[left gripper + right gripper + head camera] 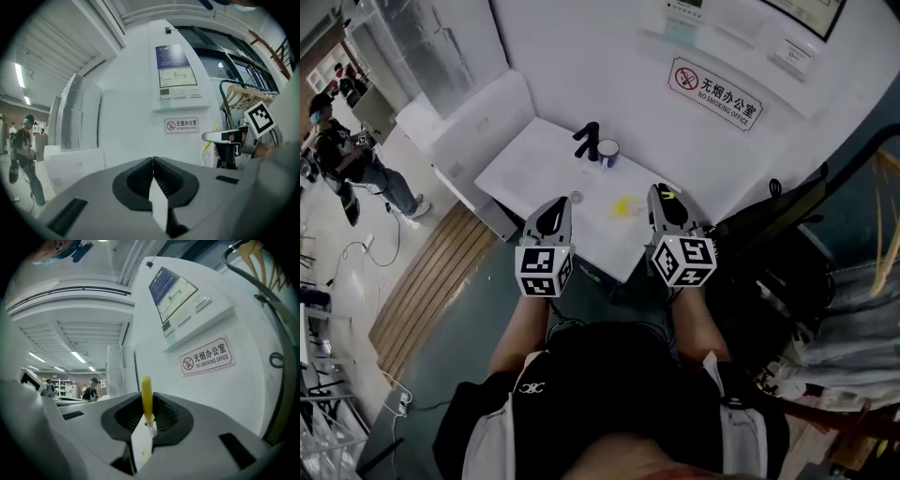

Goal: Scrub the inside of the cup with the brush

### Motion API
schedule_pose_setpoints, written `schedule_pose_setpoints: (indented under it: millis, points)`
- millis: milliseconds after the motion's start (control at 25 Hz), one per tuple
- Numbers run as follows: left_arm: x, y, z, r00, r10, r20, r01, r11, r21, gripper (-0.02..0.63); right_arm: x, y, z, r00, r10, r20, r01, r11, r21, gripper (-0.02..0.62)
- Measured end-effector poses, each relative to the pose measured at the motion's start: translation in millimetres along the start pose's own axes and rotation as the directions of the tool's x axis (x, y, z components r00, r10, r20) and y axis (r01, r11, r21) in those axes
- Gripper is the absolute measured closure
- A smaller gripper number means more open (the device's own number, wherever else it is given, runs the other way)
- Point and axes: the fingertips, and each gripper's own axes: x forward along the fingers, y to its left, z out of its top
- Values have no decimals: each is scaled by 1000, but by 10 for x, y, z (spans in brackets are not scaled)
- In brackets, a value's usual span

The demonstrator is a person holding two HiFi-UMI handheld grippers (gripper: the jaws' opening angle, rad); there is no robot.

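Jutting between right gripper (147, 416) jaws: brush (146, 392)

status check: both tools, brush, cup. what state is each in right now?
left tool: shut, nothing between its jaws.
right tool: shut on the brush.
brush: yellow handle clamped in the right tool, sticking out past the jaws; bristles not in view.
cup: upright on the table, untouched, away from both tools; inside too small to judge.
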Motion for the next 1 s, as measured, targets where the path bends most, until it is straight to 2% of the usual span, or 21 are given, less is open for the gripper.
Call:
schedule_pose_setpoints:
  millis: [560, 1000]
  points:
    - [754, 60, -91, 998, -57, -41, 57, 998, 11, 591, 397, -461, -98, 998, -67, -14, 68, 997, 37, 538]
    - [1351, 318, -315, 987, -123, -104, 125, 992, 9, 591, 788, -584, -197, 990, -131, -45, 133, 991, 31, 538]
